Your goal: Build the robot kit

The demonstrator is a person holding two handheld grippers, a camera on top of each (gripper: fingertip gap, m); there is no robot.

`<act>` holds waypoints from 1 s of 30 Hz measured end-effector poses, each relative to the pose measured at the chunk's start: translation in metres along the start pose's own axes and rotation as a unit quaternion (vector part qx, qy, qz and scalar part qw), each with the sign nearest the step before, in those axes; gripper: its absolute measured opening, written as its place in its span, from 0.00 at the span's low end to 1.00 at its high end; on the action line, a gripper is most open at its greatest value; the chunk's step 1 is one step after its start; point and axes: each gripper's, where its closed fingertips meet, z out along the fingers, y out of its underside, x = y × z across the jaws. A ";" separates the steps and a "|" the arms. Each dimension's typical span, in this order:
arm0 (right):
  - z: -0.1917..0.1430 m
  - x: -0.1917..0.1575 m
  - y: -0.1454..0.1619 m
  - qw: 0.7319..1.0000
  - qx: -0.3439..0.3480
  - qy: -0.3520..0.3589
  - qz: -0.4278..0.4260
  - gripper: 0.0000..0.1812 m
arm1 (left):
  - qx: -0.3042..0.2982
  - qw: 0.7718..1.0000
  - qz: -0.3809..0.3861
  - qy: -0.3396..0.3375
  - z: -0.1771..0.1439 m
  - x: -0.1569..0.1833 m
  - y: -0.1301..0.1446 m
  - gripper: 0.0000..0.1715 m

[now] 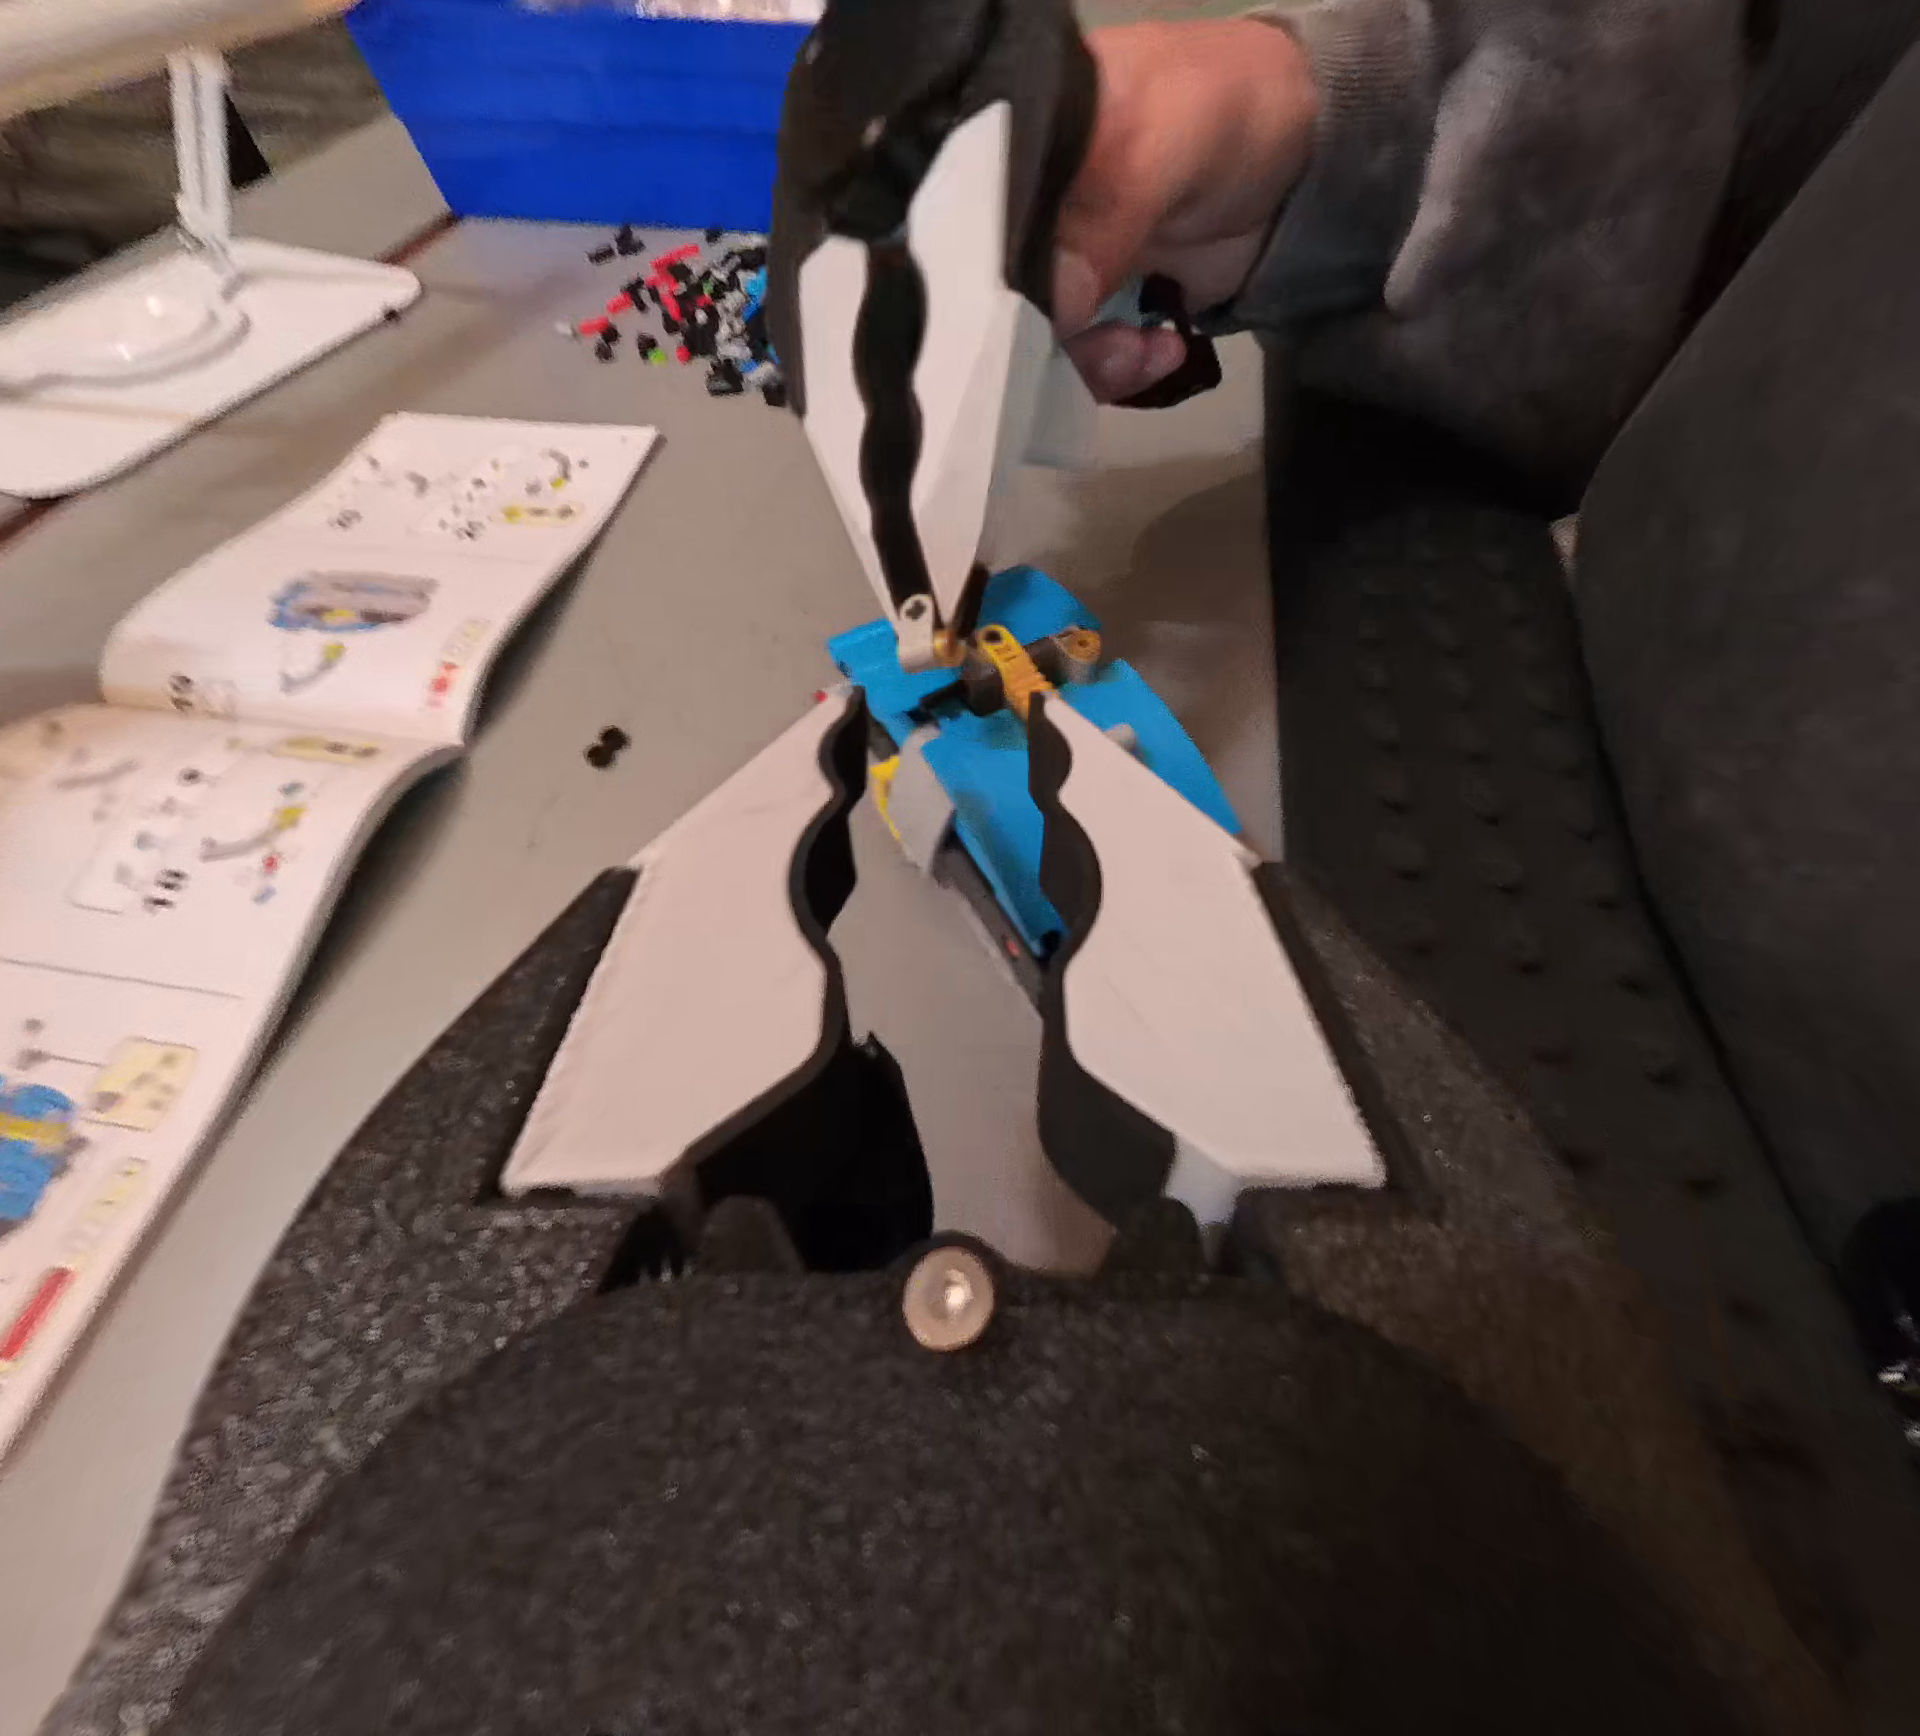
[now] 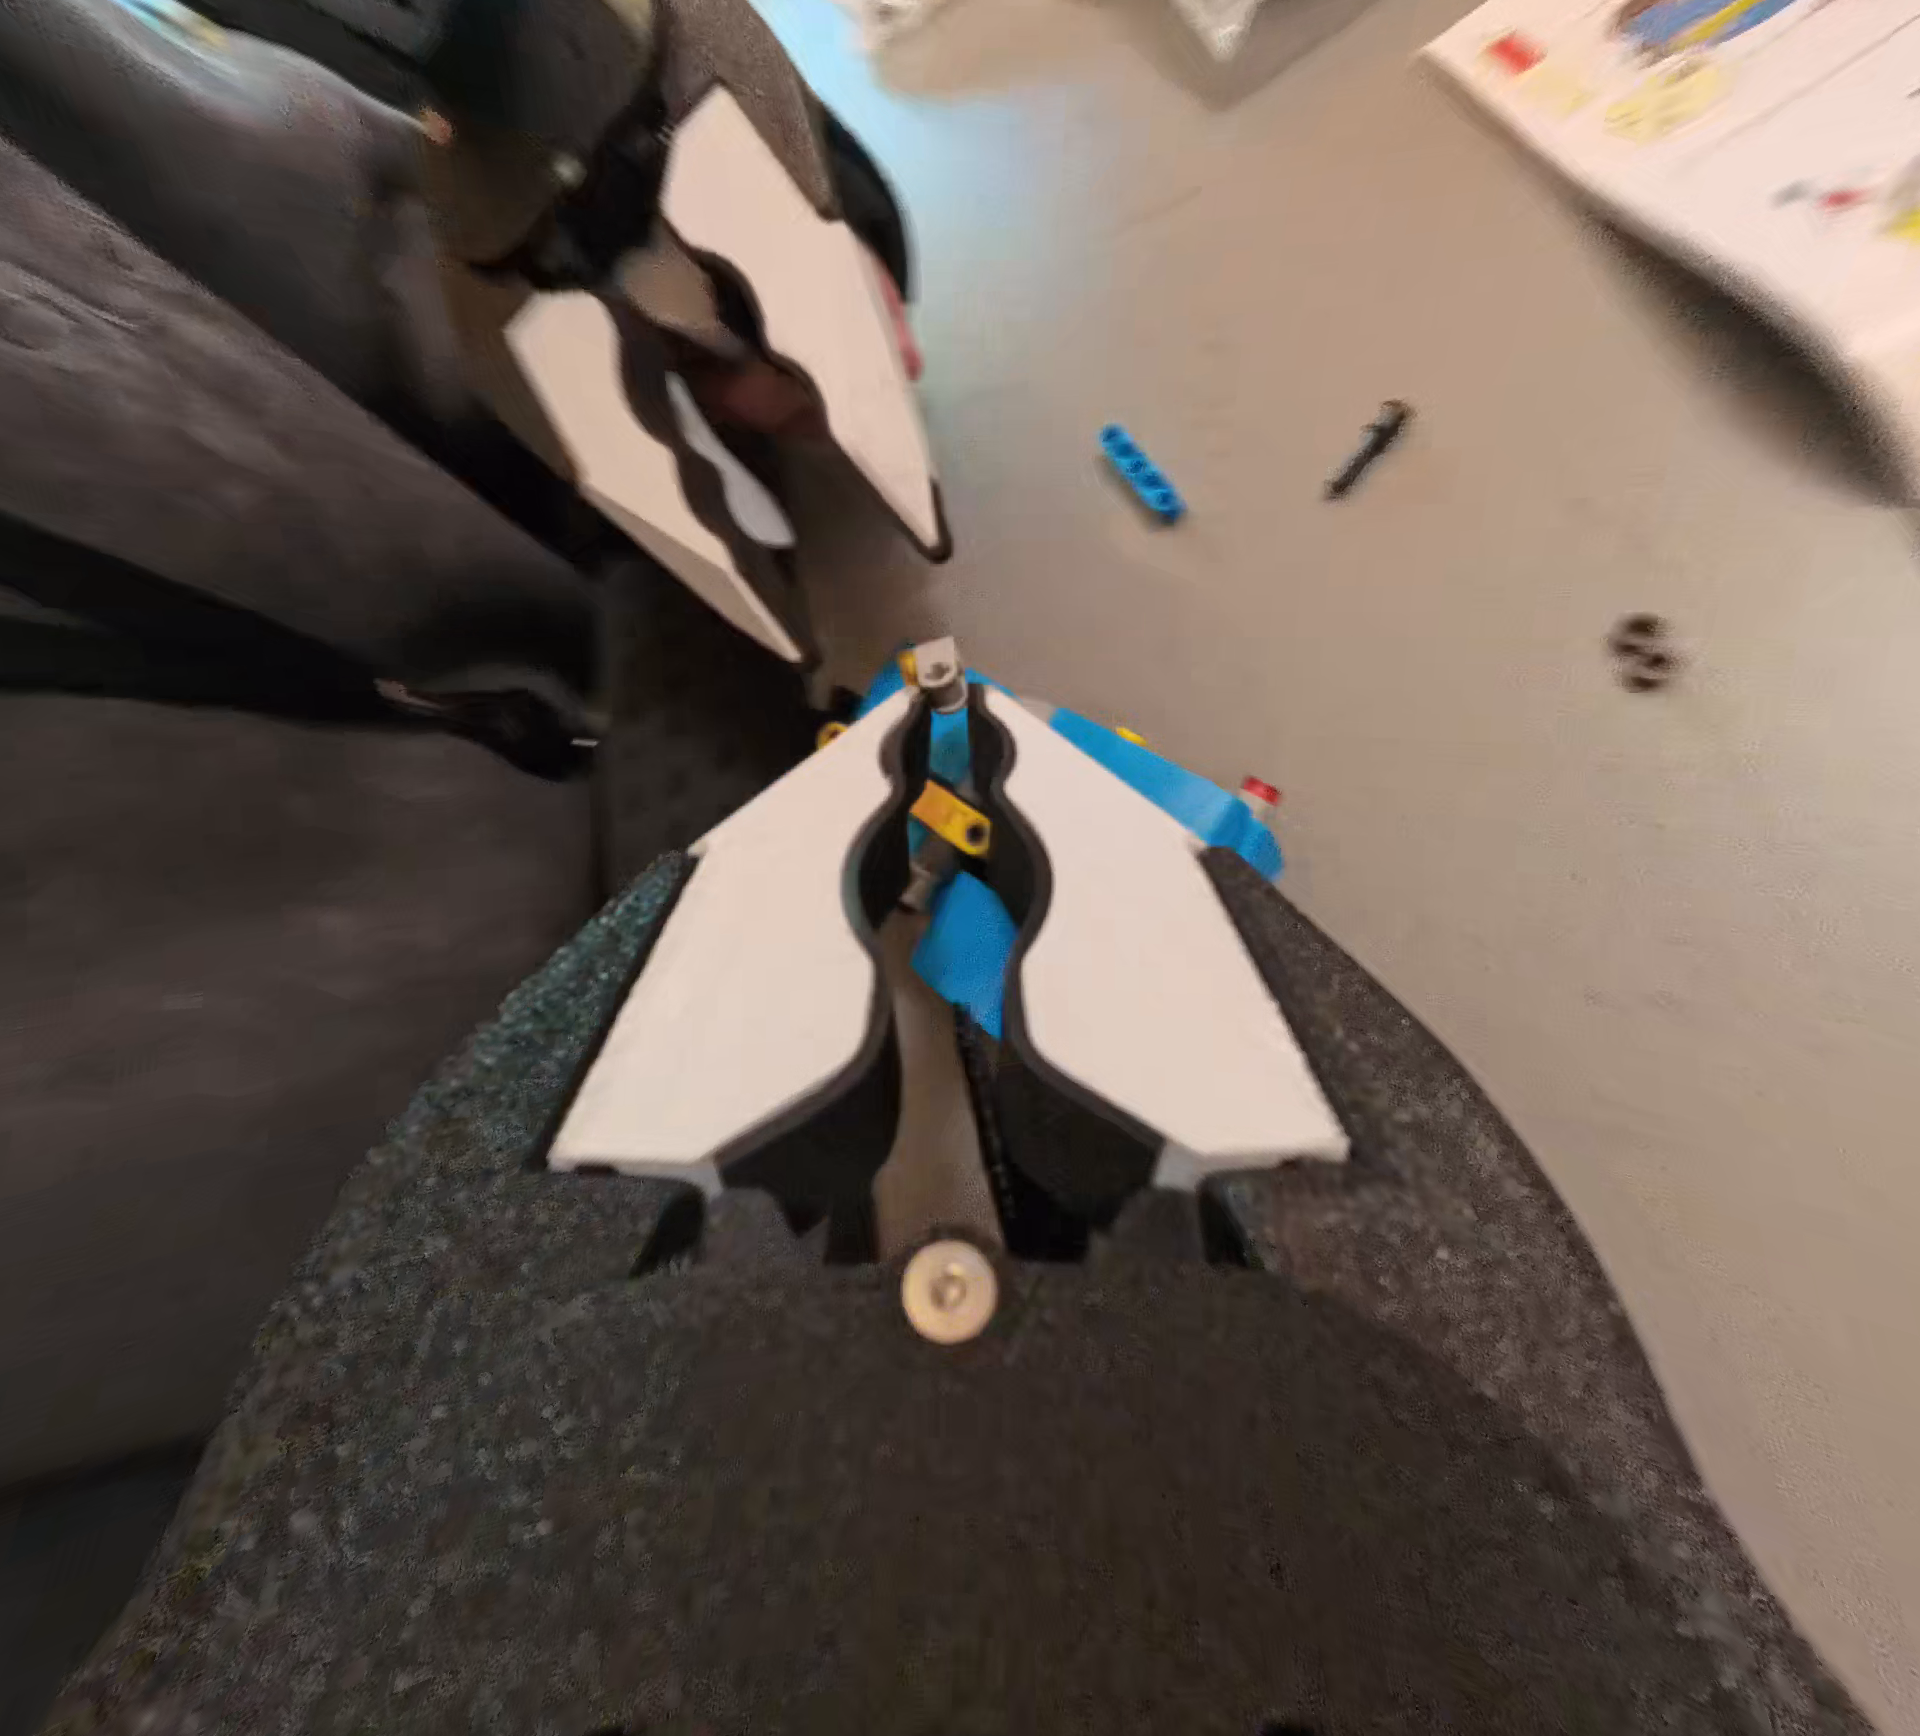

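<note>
A blue brick-built model with a yellow piece on top lies on the grey table by its near edge. My left gripper is open, with its fingers either side of the model's upper part. I cannot tell whether they press it. My right gripper, held by a hand, comes down from above. It is shut on a small grey connector at the model's far end. In the right wrist view the right gripper pinches that connector over the model, and the left gripper is beside it.
An open instruction booklet lies to the left. A blue bin with plastic bags, a pile of small parts and a white lamp stand are farther back. A blue beam, a black axle and a black piece lie loose. The grippers are tip to tip, or close to it.
</note>
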 end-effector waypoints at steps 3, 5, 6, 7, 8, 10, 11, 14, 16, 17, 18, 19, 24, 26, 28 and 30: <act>-0.004 -0.007 -0.012 0.988 0.007 -0.132 0.081 0.03 | 0.003 0.998 0.060 -0.013 0.000 -0.007 -0.001 0.18; -0.004 -0.009 -0.013 0.974 -0.013 -0.191 0.120 0.03 | 0.004 0.995 0.094 -0.018 0.001 -0.007 -0.002 0.16; -0.004 -0.012 -0.013 0.967 -0.020 -0.217 0.135 0.03 | 0.006 0.994 0.110 -0.023 0.002 -0.007 -0.003 0.15; -0.004 -0.014 -0.015 0.961 -0.024 -0.235 0.144 0.03 | 0.009 0.991 0.127 -0.028 0.003 -0.006 -0.004 0.14; -0.004 -0.015 -0.016 0.956 -0.026 -0.251 0.149 0.03 | 0.011 0.989 0.143 -0.034 0.005 -0.005 -0.005 0.14; -0.005 -0.020 -0.019 0.946 -0.028 -0.282 0.158 0.04 | 0.013 0.984 0.172 -0.051 0.007 -0.006 -0.007 0.13; -0.005 -0.020 -0.020 0.944 -0.030 -0.287 0.160 0.04 | 0.012 0.981 0.186 -0.056 0.007 -0.006 -0.007 0.12; -0.004 -0.018 -0.019 0.942 -0.037 -0.292 0.162 0.03 | 0.014 0.975 0.209 -0.070 0.008 -0.007 -0.009 0.09; -0.004 -0.016 -0.019 0.942 -0.038 -0.291 0.163 0.04 | 0.013 0.973 0.214 -0.085 0.008 -0.012 -0.010 0.09; -0.002 -0.012 -0.016 0.944 -0.044 -0.281 0.167 0.04 | 0.018 0.972 0.215 -0.097 0.006 -0.015 -0.012 0.10; -0.001 -0.011 -0.015 0.944 -0.048 -0.280 0.169 0.03 | 0.023 0.971 0.215 -0.104 0.004 -0.017 -0.014 0.12; -0.002 -0.011 -0.015 0.942 -0.045 -0.285 0.172 0.03 | 0.024 0.971 0.213 -0.106 0.003 -0.018 -0.015 0.12; 0.001 -0.013 -0.014 0.937 -0.051 -0.300 0.170 0.04 | 0.007 0.972 0.216 -0.090 0.008 -0.013 -0.008 0.04; 0.003 -0.010 -0.013 0.941 -0.052 -0.291 0.163 0.03 | -0.009 0.976 0.201 -0.082 0.009 -0.014 -0.003 0.04; 0.004 -0.004 -0.014 0.954 -0.035 -0.267 0.135 0.04 | -0.023 0.984 0.160 -0.080 0.009 -0.019 0.000 0.04; -0.001 0.005 -0.020 0.976 0.003 -0.210 0.057 0.10 | -0.037 0.993 0.093 -0.068 0.009 -0.021 0.006 0.04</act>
